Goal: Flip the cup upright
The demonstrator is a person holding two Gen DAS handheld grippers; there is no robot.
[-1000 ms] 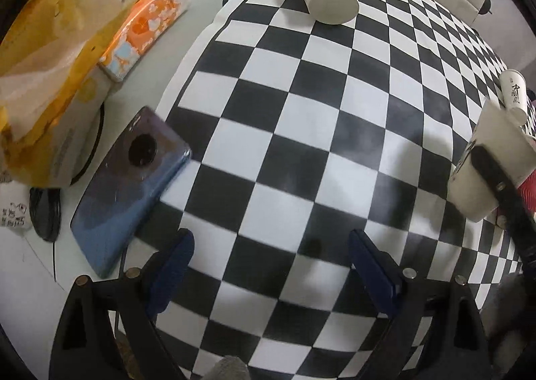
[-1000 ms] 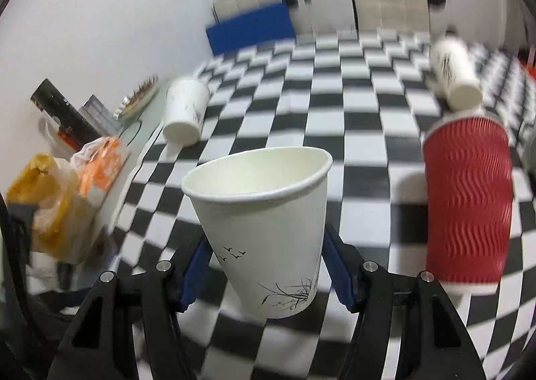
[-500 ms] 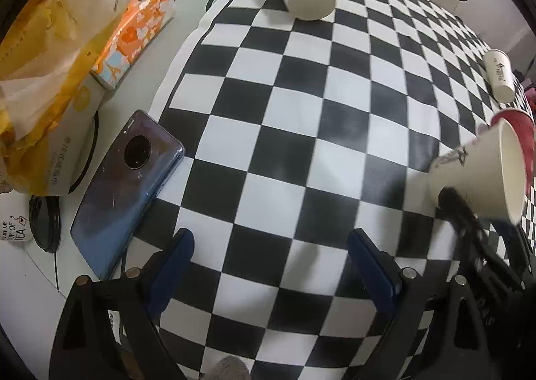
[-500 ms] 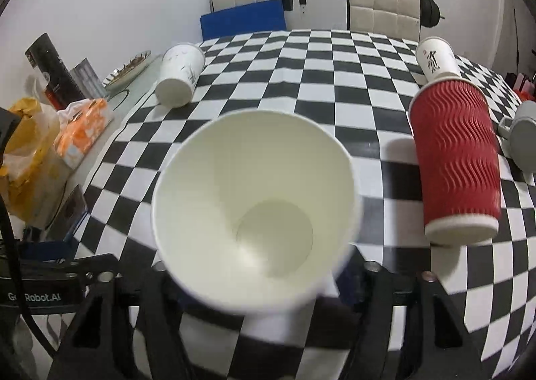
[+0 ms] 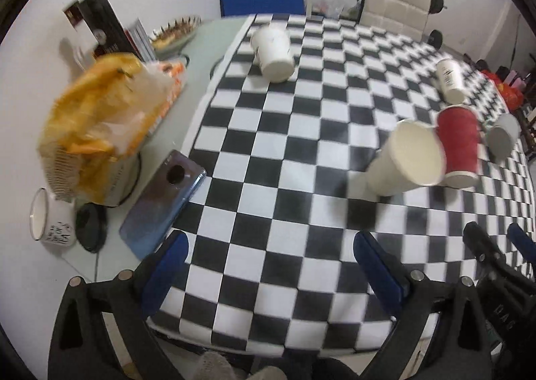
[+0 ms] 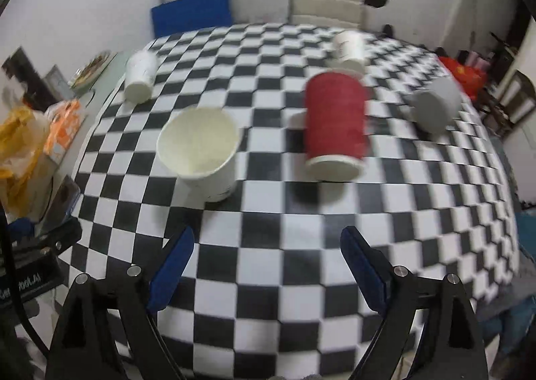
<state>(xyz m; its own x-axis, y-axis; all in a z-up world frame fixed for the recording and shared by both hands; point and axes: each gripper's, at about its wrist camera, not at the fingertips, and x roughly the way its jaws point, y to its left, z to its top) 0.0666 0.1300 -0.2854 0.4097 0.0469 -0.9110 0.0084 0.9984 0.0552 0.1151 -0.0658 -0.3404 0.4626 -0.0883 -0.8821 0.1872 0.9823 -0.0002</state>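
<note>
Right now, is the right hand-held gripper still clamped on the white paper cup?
No: the right hand-held gripper is open and empty, and the white paper cup stands mouth-up on the checkered cloth ahead of it.

The white cup [image 6: 201, 153] is looking like matt paper, smooth inside and outside. The red cup [image 6: 336, 127] is showing a ribbed, rough paper sleeve. The grey cup [image 6: 433, 108] is looking matt and smooth; its material I cannot tell. The checkered cloth [image 6: 301, 246] is lying flat with a soft, dull finish. The phone [image 5: 164, 202] is shining with a glossy back. The yellow bag [image 5: 97, 112] is looking like thin, crinkled plastic. The right gripper [image 6: 268, 266] is showing black matt plastic with blue pads [image 6: 171, 267] and small metal screws [image 6: 134, 270].
</note>
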